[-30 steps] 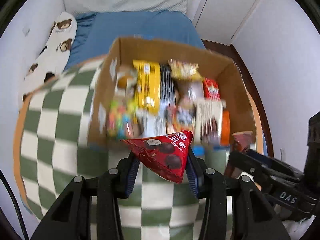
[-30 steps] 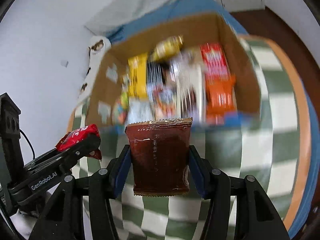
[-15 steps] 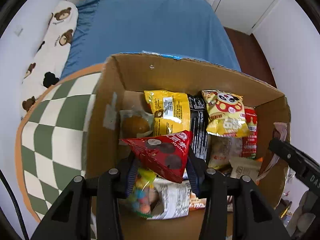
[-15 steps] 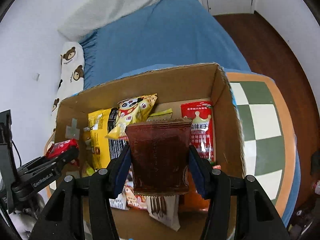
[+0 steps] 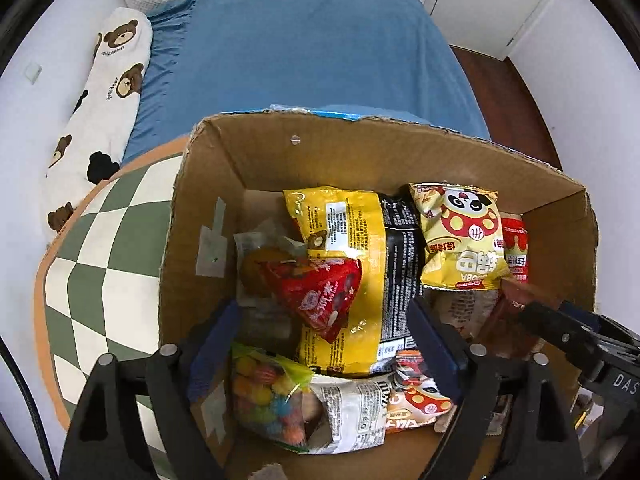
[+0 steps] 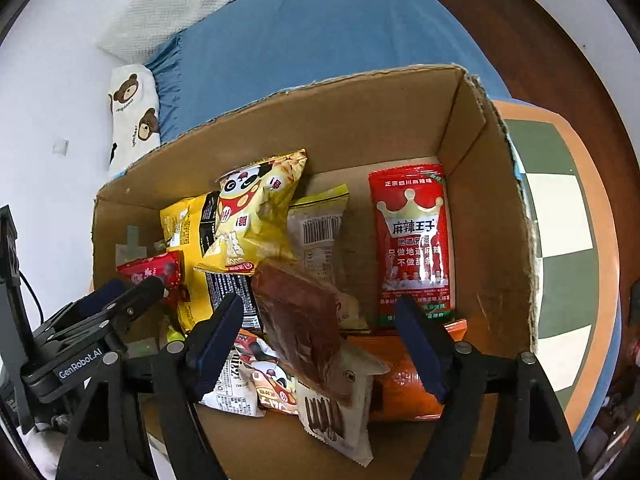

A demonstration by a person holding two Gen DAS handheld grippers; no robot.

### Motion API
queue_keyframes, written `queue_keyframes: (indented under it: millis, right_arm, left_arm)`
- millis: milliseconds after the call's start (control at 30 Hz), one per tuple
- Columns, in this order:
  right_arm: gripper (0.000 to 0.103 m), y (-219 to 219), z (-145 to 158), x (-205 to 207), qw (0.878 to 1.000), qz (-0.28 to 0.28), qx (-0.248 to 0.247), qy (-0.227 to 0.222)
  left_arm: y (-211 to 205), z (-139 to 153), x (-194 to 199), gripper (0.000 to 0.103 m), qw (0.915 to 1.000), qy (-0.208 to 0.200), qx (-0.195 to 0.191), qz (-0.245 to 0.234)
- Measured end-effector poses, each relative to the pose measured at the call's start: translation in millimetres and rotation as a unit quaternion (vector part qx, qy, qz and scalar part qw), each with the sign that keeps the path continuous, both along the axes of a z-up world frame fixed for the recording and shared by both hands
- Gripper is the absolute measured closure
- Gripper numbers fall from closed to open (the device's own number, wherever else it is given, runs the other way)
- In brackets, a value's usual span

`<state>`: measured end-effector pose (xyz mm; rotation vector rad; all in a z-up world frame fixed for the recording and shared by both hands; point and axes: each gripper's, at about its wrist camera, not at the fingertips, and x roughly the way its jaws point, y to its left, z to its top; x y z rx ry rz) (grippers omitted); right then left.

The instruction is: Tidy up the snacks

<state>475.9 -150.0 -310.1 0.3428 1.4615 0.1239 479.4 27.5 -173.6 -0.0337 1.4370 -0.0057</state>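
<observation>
Cardboard box (image 5: 360, 148): open-topped, on a green-and-white checked table (image 5: 100, 240) beside a blue bed (image 5: 312, 52); it serves as the collecting bin for the snacks.

Left gripper (image 5: 324, 340): jaws spread wide, gripping nothing. Red triangular pouch (image 5: 320, 292): lies loose on the yellow-and-black bag (image 5: 352, 240), left half of the box, touching neither blue pad; judged just let go, as the wide jaws suggest.

Right gripper (image 6: 320, 340): likewise spread and empty-handed. Brown packet (image 6: 300, 320): tilted between the fingers without touching them, leaning on the snacks in the middle; judged dropped there too.

Left view only: bag of coloured candy balls (image 5: 264, 396) at the near left corner and a round golden pastry (image 5: 256, 272) behind the pouch.

Right view only: red crown-printed packet (image 6: 412, 240) flat by the right wall, orange packet (image 6: 404, 376) near it, and the full brown packet, of which the left view catches a sliver.

Both views: panda chip bag (image 6: 252, 216), propped on the pile toward the far side.
</observation>
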Motion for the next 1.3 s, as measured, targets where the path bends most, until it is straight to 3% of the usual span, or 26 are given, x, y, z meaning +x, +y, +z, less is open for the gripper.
queue_keyframes:
  millis: [233,467,767,967,1300]
  right_arm:
    - [0.006,6,23,-18,0.997,0.028,-0.058,-0.041]
    - [0.005,11,42,-47,0.989,0.044,-0.109,-0.085]
    - [0.004,14,55,-85,0.986,0.038,-0.117,-0.112]
    - [0.004,13,90,-118,0.978,0.033,-0.131,-0.158]
    - [0.002,19,162,-209,0.961,0.035,-0.136,-0.238]
  left_arm:
    - [-2,18,-14,0.009,0.9993,-0.032,0.017,0.001]
    - [2,31,-46,0.009,0.9974,-0.066,0.025,0.017]
    - [4,51,-86,0.009,0.9938,-0.103,0.034,0.025]
    - [1,84,-119,0.009,0.9888,-0.143,0.031,0.032]
    - [-15,147,-207,0.009,0.9773,-0.208,0.038,0.014]
